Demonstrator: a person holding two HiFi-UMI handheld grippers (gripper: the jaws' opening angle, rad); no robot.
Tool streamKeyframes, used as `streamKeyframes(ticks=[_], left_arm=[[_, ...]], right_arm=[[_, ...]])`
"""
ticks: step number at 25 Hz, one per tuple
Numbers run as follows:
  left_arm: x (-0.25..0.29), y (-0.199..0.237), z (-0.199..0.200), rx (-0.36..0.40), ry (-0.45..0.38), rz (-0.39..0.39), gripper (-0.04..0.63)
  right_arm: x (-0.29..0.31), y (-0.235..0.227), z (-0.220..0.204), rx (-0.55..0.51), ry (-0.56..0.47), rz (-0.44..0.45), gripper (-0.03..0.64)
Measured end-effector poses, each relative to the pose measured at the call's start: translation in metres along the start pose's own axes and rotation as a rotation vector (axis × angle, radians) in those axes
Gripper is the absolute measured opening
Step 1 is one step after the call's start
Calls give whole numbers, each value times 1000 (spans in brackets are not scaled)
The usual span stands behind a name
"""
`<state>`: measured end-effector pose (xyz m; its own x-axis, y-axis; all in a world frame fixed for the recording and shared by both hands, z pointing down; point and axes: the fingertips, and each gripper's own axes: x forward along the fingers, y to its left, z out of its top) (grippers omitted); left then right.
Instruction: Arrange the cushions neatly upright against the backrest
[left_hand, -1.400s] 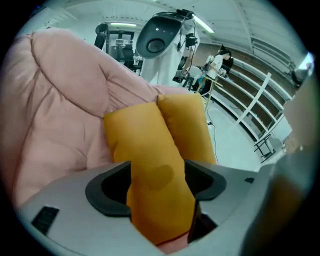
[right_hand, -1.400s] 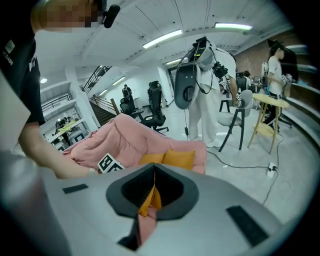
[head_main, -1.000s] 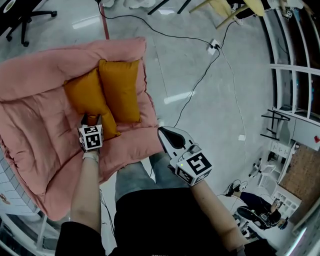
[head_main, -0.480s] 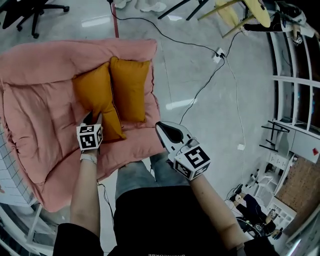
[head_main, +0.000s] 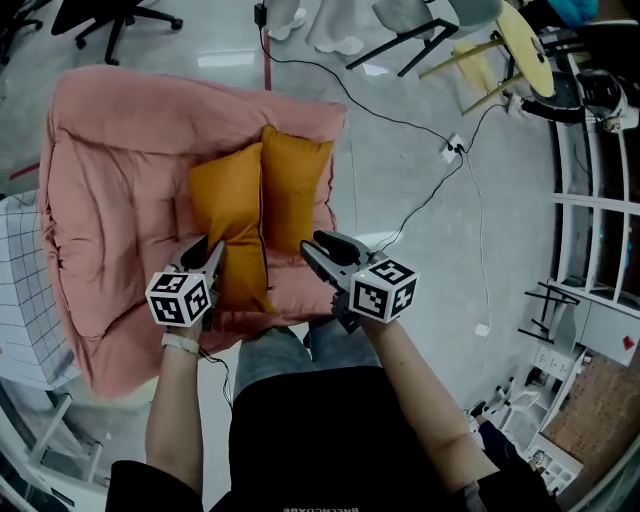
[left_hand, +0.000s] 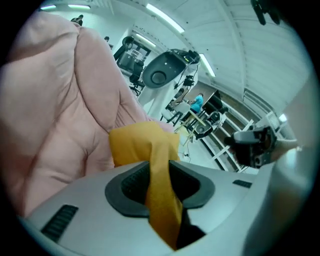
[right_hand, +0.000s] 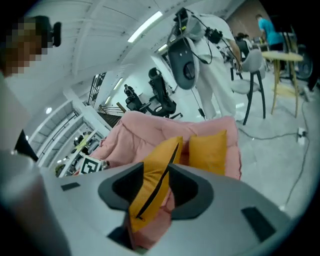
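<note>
Two orange cushions lie side by side on the pink padded chair (head_main: 110, 190). My left gripper (head_main: 205, 256) is shut on the near end of the left cushion (head_main: 228, 215); its jaws have just been closing, and a fold of orange fabric (left_hand: 161, 170) is pinched between the pads. The right cushion (head_main: 295, 185) leans against the chair's far padding. My right gripper (head_main: 320, 247) hovers at the left cushion's near right side. Its jaws have just been opening, and the cushion's zipped edge (right_hand: 152, 182) shows in the gap (right_hand: 156, 186); I cannot tell whether it touches.
Black cables (head_main: 420, 200) run over the grey floor right of the chair. An office chair (head_main: 120, 15) and a wooden stool (head_main: 510, 50) stand beyond it. White shelving (head_main: 590, 250) lines the right side. A gridded panel (head_main: 20, 300) sits at the left.
The left gripper has closed on the left cushion's near end and risen with it. The right gripper has swung left toward the same cushion, its jaws parting.
</note>
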<state>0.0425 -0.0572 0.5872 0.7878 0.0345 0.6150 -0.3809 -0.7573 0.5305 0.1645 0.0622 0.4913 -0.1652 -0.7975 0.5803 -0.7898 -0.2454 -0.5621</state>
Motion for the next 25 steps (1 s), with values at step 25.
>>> streamKeyframes(ticks=[25], left_arm=[[-99,-42,-39,-200,-331,122,144]], right_arm=[[88,41,-97,335,418,269,184]])
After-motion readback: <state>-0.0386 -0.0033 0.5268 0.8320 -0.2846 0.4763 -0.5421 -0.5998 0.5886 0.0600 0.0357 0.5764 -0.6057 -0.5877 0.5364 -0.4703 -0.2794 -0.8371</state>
